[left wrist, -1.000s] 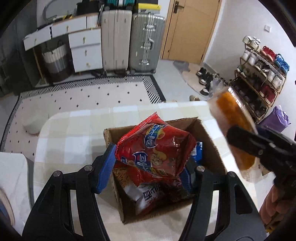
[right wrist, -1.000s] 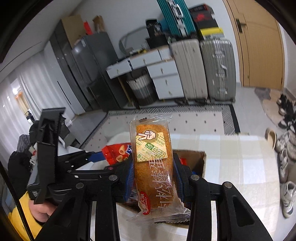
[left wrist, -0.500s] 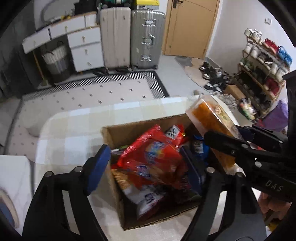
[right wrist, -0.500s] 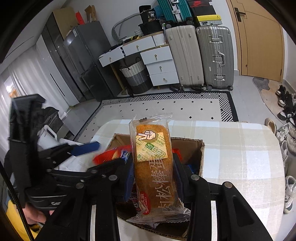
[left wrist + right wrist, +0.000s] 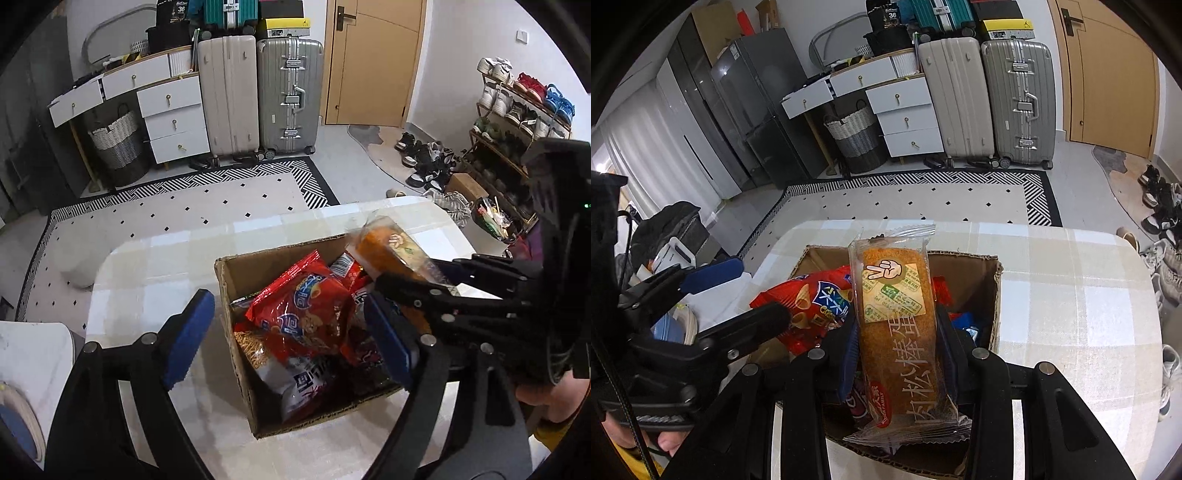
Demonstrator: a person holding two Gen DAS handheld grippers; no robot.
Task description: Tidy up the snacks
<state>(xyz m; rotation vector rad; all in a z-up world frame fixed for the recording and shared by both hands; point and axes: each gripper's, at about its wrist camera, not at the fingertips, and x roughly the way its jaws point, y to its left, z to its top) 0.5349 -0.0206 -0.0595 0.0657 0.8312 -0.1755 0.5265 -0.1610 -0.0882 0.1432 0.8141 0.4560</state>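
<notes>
My right claw [image 5: 897, 354] pinches the soft, light cake packet [image 5: 899, 325] at its middle over the box [image 5: 236, 280]; squeezing harder would crush it. Left claw [image 5: 288, 332] is spread.

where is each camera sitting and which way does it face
Left wrist: on the left gripper, looking forward and down into the cardboard box; its open blue-padded fingers and the right gripper show.
Right wrist: on the right gripper, facing the same box past the wrapped cake it clamps; the left gripper and a hand show at left.
Shared: box, red snack bag, cake, checked table, suitcases.
</notes>
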